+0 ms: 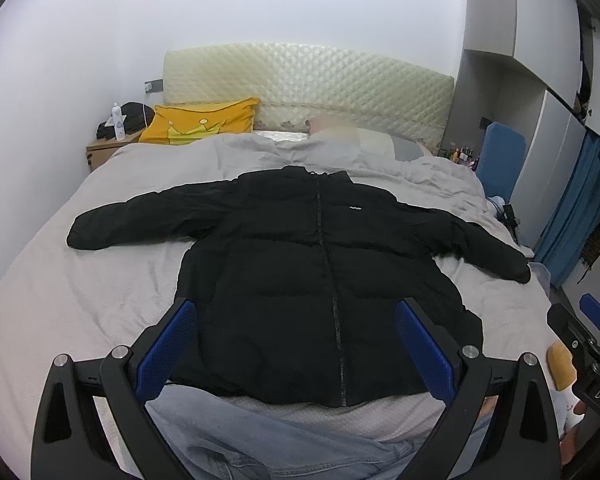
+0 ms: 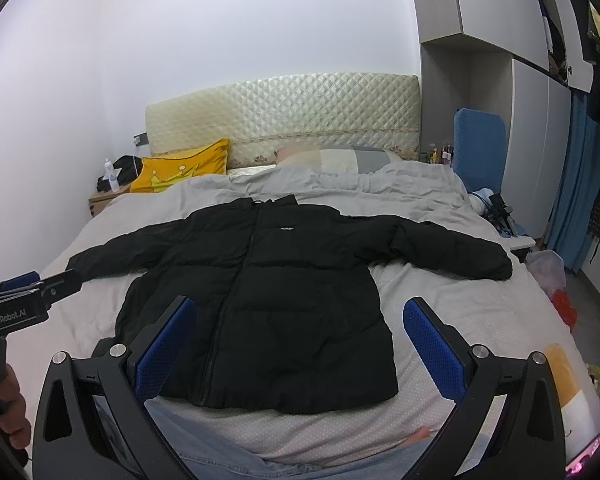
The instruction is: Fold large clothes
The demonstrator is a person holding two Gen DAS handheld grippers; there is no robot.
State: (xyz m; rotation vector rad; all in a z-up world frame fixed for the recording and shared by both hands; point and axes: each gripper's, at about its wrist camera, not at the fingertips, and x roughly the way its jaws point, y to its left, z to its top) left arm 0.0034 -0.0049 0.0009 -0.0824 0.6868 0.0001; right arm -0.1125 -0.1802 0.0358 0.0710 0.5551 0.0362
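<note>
Black quilted puffer jacket (image 1: 324, 280) spread flat, front up and zipped, on the grey-sheeted bed (image 1: 60, 300) — both sleeves stretched out sideways, hem toward the near edge, collar toward the cream padded headboard (image 1: 308, 80). Left hand-held gripper (image 1: 296, 344) held above the hem, blue-padded fingers (image 1: 168, 344) wide apart, nothing between them. Right hand-held gripper (image 2: 300, 344) likewise spread wide and empty, over the jacket's lower right side.

Seen only from the left wrist: the right tool's black body at the frame's right edge, with the letters "DAS". Seen only from the right wrist: the left tool at the far left, marked "GenRobot.AI", with a hand (image 2: 14, 412) wrapped round its grip; also a white plastic bag (image 2: 548, 268) and something red on the floor beside the bed.

Common to both: yellow crown-print pillow (image 1: 204, 120) near the headboard, wooden nightstand (image 1: 100, 150) with a white bottle, blue chair back (image 2: 480, 148) against the wardrobe, light denim at the bottom edge.
</note>
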